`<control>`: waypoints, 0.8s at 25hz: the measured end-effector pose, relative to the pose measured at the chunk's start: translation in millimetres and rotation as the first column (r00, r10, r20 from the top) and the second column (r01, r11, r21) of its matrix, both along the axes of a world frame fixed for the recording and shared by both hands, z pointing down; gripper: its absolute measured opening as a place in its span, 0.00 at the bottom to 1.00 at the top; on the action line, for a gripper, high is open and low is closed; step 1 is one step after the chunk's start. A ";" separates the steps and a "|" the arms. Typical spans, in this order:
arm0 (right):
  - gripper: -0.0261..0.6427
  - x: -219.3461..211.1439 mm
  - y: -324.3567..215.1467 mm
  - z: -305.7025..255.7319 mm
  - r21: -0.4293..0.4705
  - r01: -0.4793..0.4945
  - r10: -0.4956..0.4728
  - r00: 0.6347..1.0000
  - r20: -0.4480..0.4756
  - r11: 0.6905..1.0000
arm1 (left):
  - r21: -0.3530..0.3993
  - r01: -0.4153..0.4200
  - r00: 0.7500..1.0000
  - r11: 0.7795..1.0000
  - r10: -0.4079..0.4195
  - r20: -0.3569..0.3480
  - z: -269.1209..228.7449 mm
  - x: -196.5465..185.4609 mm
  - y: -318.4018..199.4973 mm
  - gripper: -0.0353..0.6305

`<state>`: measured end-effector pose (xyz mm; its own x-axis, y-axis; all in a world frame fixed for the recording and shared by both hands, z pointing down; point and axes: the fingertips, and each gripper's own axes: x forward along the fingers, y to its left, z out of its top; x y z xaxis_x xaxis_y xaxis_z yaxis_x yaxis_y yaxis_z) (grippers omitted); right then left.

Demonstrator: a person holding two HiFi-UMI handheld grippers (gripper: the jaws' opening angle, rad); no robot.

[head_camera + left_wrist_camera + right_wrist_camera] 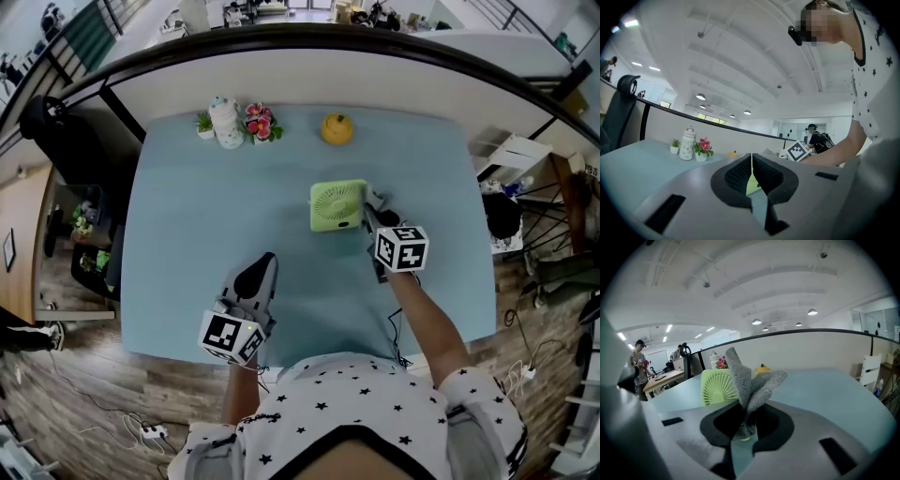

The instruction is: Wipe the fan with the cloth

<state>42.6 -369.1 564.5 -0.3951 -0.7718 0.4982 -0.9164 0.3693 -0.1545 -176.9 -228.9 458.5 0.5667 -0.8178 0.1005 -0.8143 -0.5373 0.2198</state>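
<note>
Pinching cloth (751, 380), right tool (374, 212) at fan (337, 205) edge, left tool (264, 260) clenched over table (183, 244)

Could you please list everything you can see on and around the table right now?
fan: one, light green, mid-table
cloth: one, grey, in the right gripper's jaws
jar: one, white, table's far edge
potted plant: one, green, left of the jar
flowers: one bunch, pink, right of the jar
ornament: one, yellow, far edge
table: one, pale blue
chair: one, black, left of the table
left gripper: one, grey, jaws together, empty
right gripper: one, grey, shut on the cloth
</note>
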 end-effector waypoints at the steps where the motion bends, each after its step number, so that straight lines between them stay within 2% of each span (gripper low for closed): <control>1: 0.12 1.9 -0.5 1.7 -0.003 -0.007 0.007 1.000 -0.001 1.000 | 0.000 0.000 1.000 1.000 0.000 0.000 0.3 -0.1 -0.2 0.10; 7: 0.12 1.6 0.5 2.7 -0.006 -0.013 0.013 1.000 0.011 1.000 | 0.000 0.004 1.000 1.000 -0.004 -0.003 0.6 0.0 0.5 0.10; 10: 0.12 -10.9 4.6 -7.6 0.022 0.007 -0.008 0.999 0.032 1.000 | -0.005 0.012 1.000 1.000 -0.012 0.002 2.1 -2.5 0.5 0.10; 15: 0.12 -62.7 17.5 -22.6 0.079 0.153 -0.155 0.988 0.012 0.985 | -0.006 0.008 1.000 1.000 -0.008 0.002 1.3 -0.7 -0.2 0.10; 20: 0.12 -113.9 34.0 -5.9 0.048 0.295 -0.293 0.955 -0.030 0.954 | -0.005 0.008 1.000 1.000 -0.008 0.002 0.9 -1.1 2.0 0.10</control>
